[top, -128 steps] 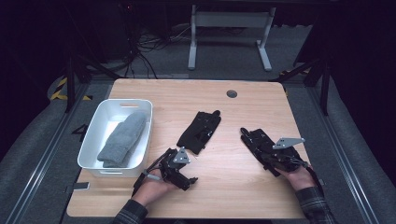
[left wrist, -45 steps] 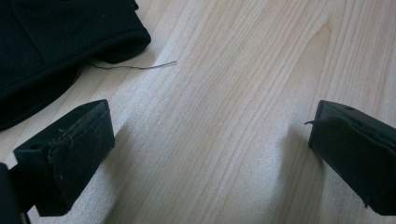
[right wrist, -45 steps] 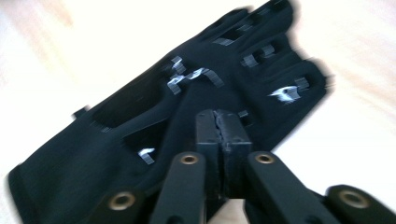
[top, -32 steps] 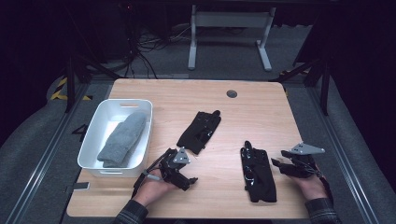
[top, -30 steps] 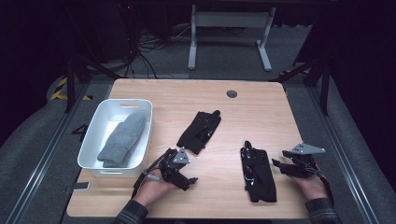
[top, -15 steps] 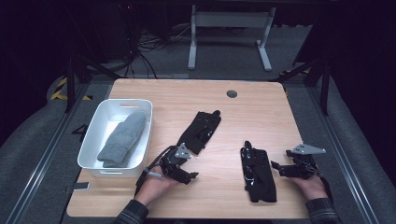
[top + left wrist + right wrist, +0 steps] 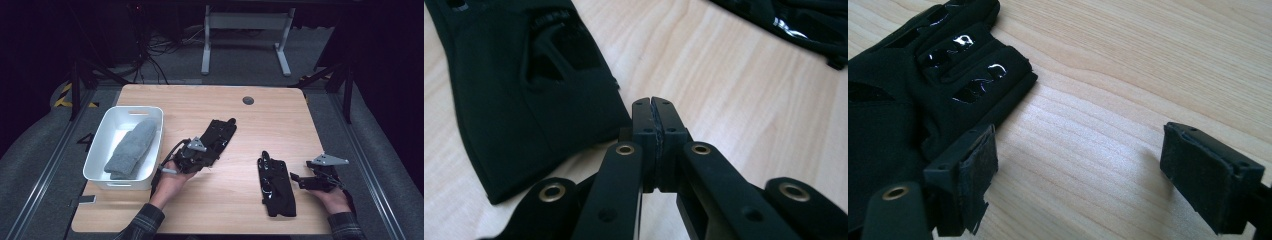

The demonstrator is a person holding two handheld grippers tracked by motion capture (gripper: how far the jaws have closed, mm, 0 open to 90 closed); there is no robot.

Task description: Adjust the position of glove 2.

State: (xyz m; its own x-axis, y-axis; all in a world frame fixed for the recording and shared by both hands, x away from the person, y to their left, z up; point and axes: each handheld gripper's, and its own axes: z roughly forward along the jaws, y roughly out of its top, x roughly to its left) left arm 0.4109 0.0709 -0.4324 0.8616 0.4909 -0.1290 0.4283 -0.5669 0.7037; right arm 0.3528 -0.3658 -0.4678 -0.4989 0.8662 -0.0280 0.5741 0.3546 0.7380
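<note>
My left gripper sits at the near edge of the first black glove, jaws pressed flat together. They have just been closing, and the left gripper view shows nothing between the pads; the cuff lies just beside the tips, so I judge I have missed the fabric or only nipped its edge. That glove lies mid-table, long axis slanting, fingers pointing away and to the right, cuff toward me. Over on my right, the gripper rests spread wide beside the second glove, pads bare, jaws just opened. That one lies near the front edge, long axis running nearly straight away from me. The white bin at my left holds a grey sock, likely where the gloves go.
</note>
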